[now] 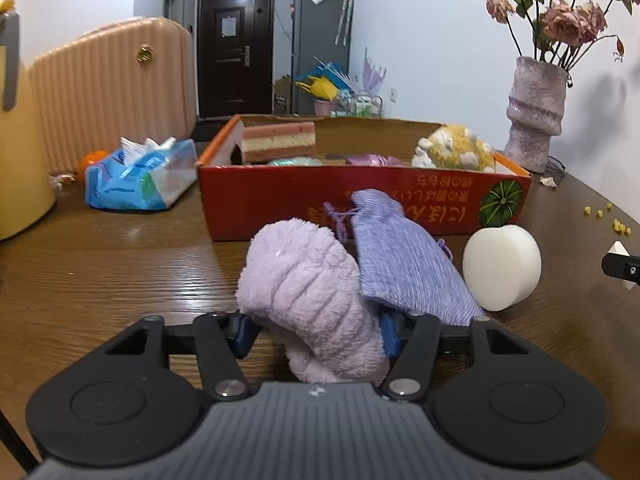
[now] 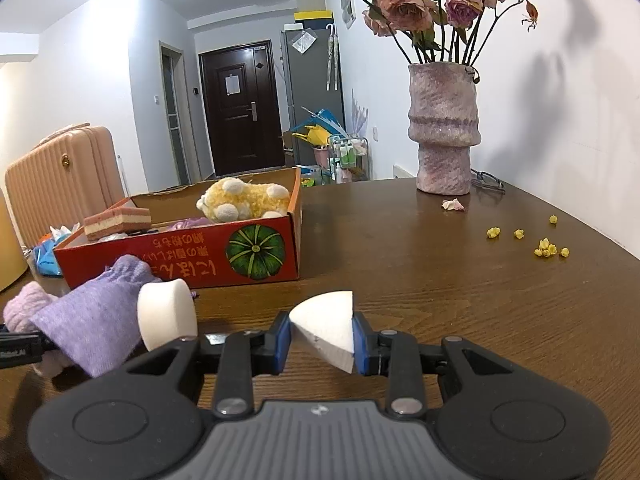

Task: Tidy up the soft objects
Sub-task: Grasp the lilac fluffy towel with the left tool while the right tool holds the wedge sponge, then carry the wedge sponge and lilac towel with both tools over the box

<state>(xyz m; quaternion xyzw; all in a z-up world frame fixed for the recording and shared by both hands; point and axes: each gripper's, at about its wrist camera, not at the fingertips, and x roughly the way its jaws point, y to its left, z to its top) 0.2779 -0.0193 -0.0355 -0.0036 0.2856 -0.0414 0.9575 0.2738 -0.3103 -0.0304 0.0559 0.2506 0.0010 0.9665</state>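
Left hand-held gripper clamps the fluffy lilac towel.
Right hand-held gripper pinches a white foam wedge above the tabletop.

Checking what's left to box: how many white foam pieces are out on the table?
2: a round white foam puck beside the purple knit pouch, and a white foam wedge clamped in the right gripper. More may be hidden.

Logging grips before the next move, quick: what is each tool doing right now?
Left tool: closed on the fluffy lilac cloth.
Right tool: closed on the white foam wedge.
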